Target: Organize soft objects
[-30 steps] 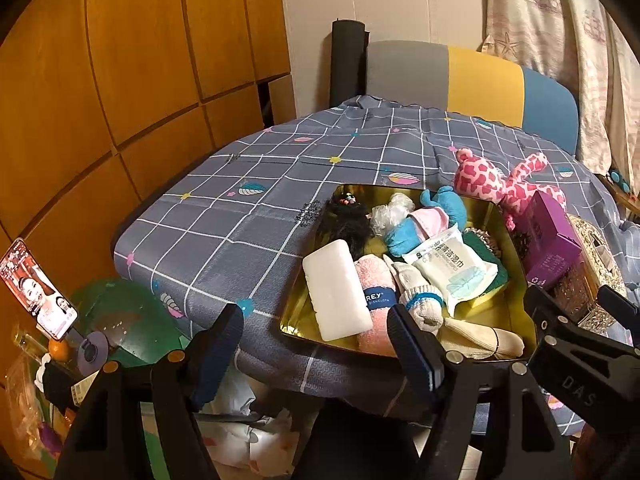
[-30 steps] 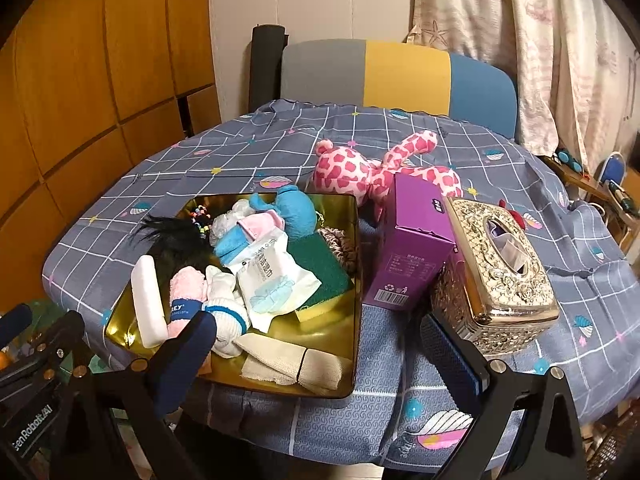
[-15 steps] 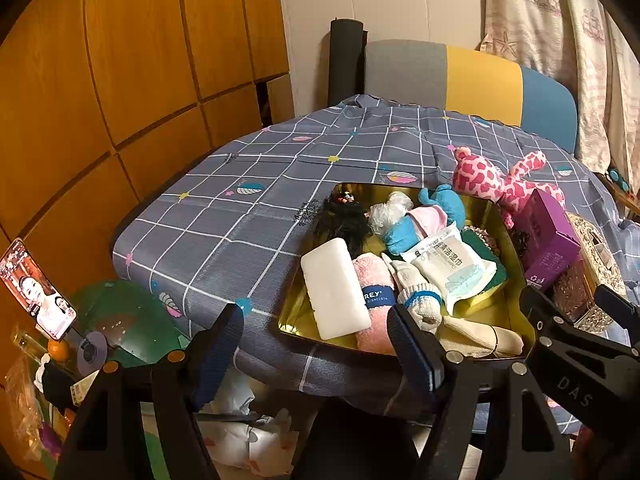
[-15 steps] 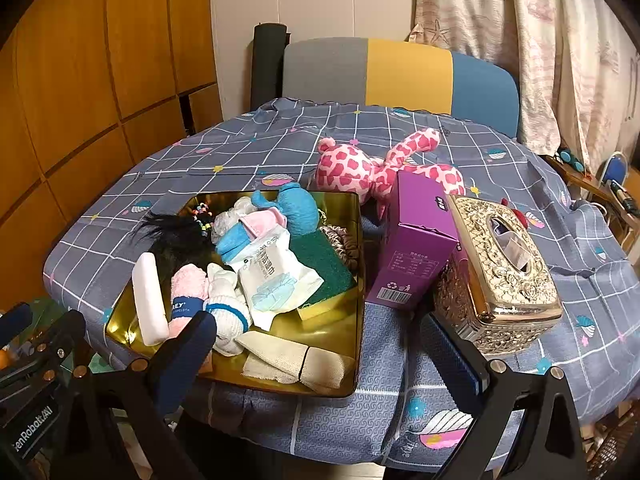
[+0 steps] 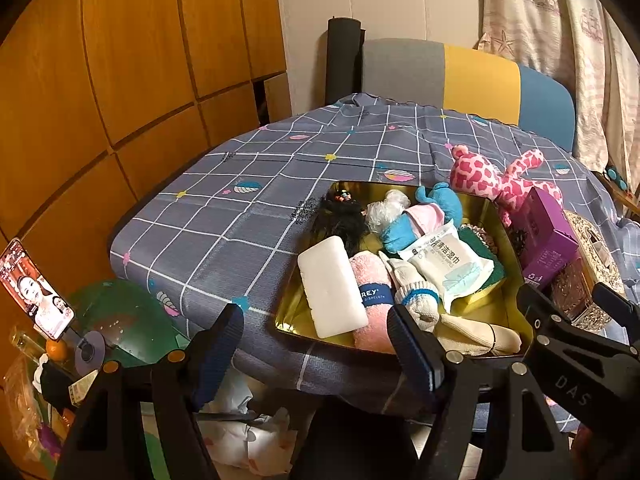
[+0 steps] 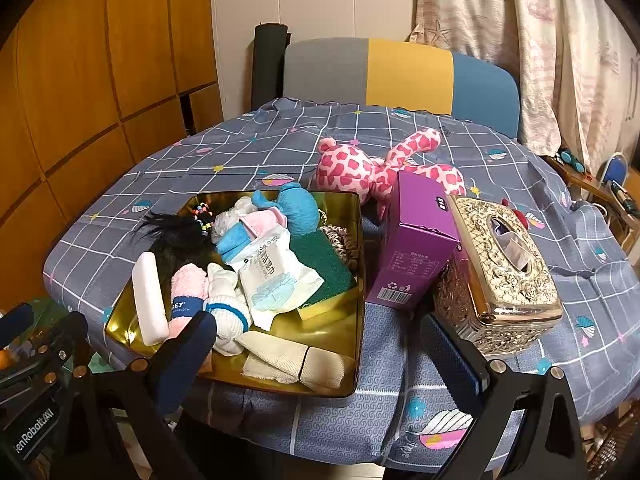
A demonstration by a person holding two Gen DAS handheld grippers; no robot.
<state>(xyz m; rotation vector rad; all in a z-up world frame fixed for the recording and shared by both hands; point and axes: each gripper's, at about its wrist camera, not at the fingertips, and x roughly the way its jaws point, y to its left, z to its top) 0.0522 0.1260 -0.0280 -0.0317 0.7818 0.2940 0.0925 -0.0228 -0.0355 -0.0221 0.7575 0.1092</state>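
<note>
Soft things: heaped in the gold tray [image 6: 358, 248] at the table's [image 6: 500, 168] near edge.
Tablecloth [image 5: 224, 216]: grey check.
Plush toy [image 6: 360, 168]: pink, behind the tray.
Tissue box [image 6: 500, 264]: right of the purple box [image 6: 416, 240].
Sponge [image 5: 330, 284]: white, beside the pink towel [image 5: 372, 284].
Left gripper [image 5: 316, 340]: spread, empty.
Right gripper [image 6: 320, 348]: spread, empty.

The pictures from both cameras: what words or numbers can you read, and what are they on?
"REY" and "DISHCLOTH": blue band on the pink rolled towel.
"DAS": right gripper body, seen from the left camera.
"enRobot.AI": left gripper body, seen from the right camera.
White wipes packet: Chinese print, not legible to me.
Purple cardboard box: barcode and recycling sign; small print blurred.
</note>
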